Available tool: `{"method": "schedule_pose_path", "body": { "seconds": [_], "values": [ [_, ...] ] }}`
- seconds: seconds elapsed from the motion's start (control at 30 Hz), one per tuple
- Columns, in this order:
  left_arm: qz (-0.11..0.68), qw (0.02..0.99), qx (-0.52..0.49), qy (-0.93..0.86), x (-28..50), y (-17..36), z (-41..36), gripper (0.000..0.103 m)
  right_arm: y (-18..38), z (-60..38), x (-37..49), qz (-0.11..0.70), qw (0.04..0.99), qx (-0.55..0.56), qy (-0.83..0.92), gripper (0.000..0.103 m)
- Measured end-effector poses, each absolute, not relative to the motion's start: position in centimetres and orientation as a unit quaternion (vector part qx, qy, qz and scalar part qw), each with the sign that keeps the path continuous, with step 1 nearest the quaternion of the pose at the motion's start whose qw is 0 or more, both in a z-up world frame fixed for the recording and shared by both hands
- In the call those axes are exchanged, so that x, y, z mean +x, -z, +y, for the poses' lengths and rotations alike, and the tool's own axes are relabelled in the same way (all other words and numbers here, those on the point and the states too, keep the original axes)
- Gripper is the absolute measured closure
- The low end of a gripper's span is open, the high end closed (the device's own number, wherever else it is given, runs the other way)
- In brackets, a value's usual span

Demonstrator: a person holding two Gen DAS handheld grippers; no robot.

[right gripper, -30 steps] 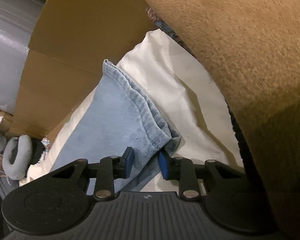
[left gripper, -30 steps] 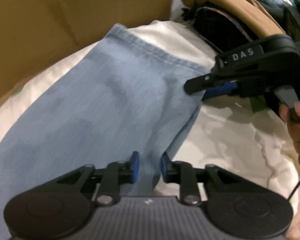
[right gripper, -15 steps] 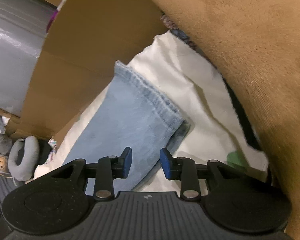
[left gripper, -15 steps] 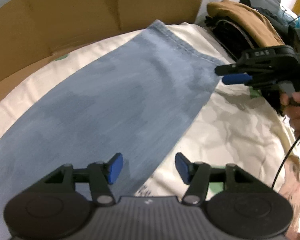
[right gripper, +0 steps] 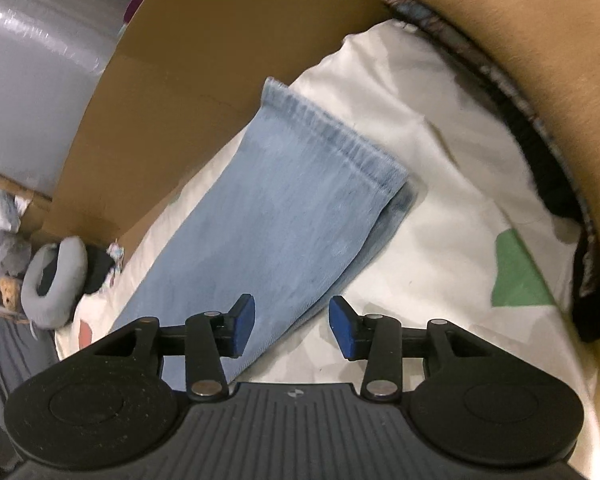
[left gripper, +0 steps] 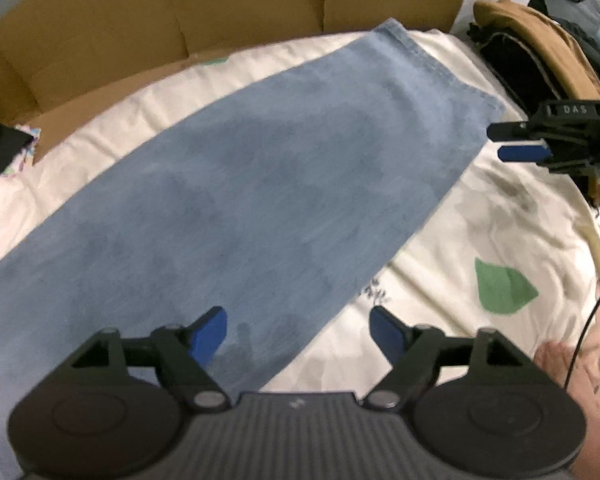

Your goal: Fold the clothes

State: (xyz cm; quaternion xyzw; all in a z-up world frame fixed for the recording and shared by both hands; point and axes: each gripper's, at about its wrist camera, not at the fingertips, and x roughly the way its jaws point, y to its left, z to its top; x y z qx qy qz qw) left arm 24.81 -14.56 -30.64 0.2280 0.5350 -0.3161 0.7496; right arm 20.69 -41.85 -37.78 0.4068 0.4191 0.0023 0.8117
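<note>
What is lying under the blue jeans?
The jeans lie flat on a cream sheet with green leaf prints. At the hem, a second denim layer peeks out underneath. Whatever the sheet covers is hidden.

Cream bedsheet (left gripper: 480, 216) lies bare to the right of the flat denim jeans (left gripper: 240, 200), leaving open room there. A cardboard wall (left gripper: 220, 8) closes off the far edge just behind the hem. On the right, a piled stack topped by a tan garment (right gripper: 540, 40) looms close over the sheet, narrowing the passage on that side. The right hand-held gripper (left gripper: 518, 142) hangs just off the hem corner, apart from it. A grey neck pillow (right gripper: 56, 280) sits beyond the bed's left edge.
</note>
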Motion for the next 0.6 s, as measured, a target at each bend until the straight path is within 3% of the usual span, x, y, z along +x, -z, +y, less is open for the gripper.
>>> {"method": "schedule_pose_path", "body": {
  "seconds": [0.13, 0.6],
  "values": [
    [0.538, 0.746, 0.237, 0.313, 25.1, 31.1, -13.4, 0.02, 37.3, -40.8, 20.8, 0.428, 0.816, 0.388, -0.021, 0.047],
    [0.523, 0.786, 0.179, 0.275, 24.9, 33.4, -8.7, 0.023, 35.5, -33.8, 20.7, 0.442, 0.84, 0.288, -0.128, 0.047]
  ]
}}
